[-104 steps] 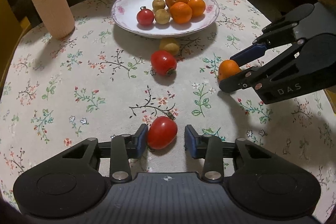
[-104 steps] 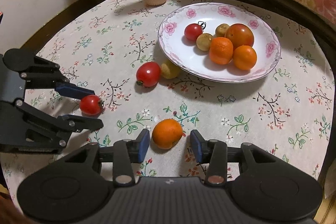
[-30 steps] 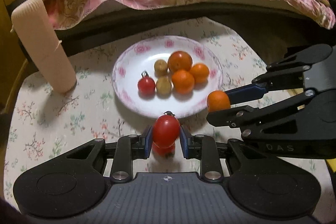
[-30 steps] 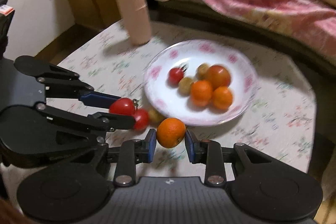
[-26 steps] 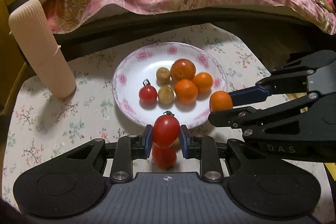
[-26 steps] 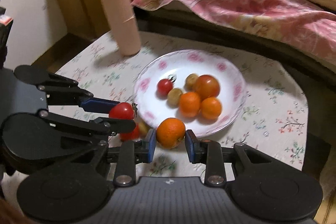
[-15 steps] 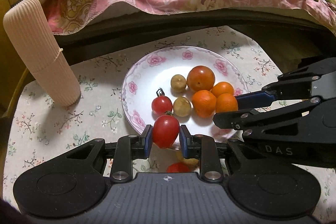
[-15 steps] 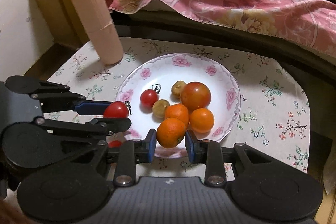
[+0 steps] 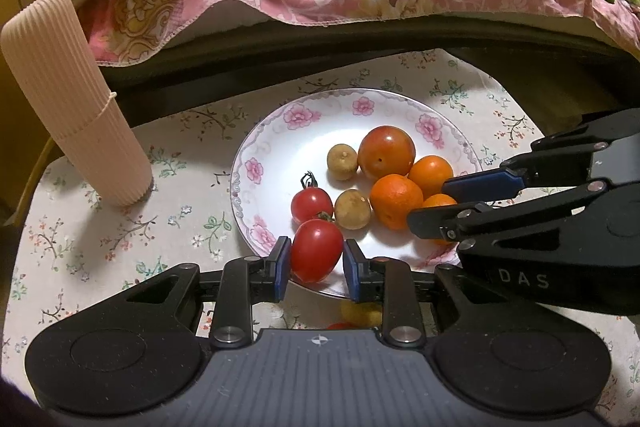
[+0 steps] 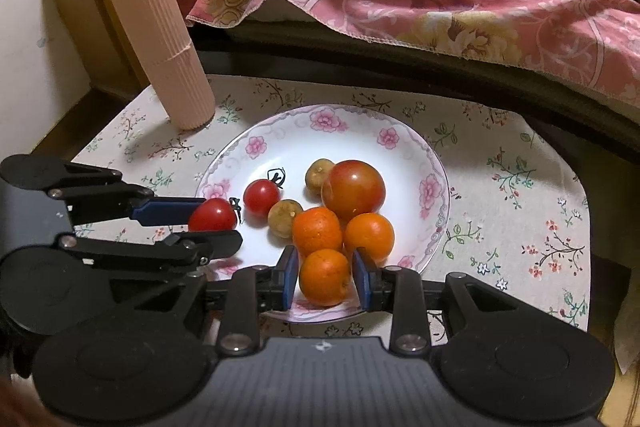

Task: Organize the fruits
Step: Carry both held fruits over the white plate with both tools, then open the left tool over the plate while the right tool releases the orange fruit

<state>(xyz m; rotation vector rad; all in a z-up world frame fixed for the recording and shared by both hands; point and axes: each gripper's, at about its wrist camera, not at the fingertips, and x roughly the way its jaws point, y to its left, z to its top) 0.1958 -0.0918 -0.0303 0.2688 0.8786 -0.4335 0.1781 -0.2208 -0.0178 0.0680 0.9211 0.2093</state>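
Two fruits held over the plate for release

On the left, a red tomato [image 9: 316, 250] is pinched by the left gripper [image 9: 313, 263] while its jaws are opening, above the plate [image 9: 280, 131] near rim. To the right, an orange [image 10: 325, 277] is pinched by the right gripper [image 10: 325, 279]. Setting down and letting go seem called for next.

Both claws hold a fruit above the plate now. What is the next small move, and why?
Probably lower both a little and open. The left claw is just starting to open around its tomato, and the right claw grips an orange. Both fruits hang over the near part of the plate, beside fruit already there, so a short drop should keep them from rolling.
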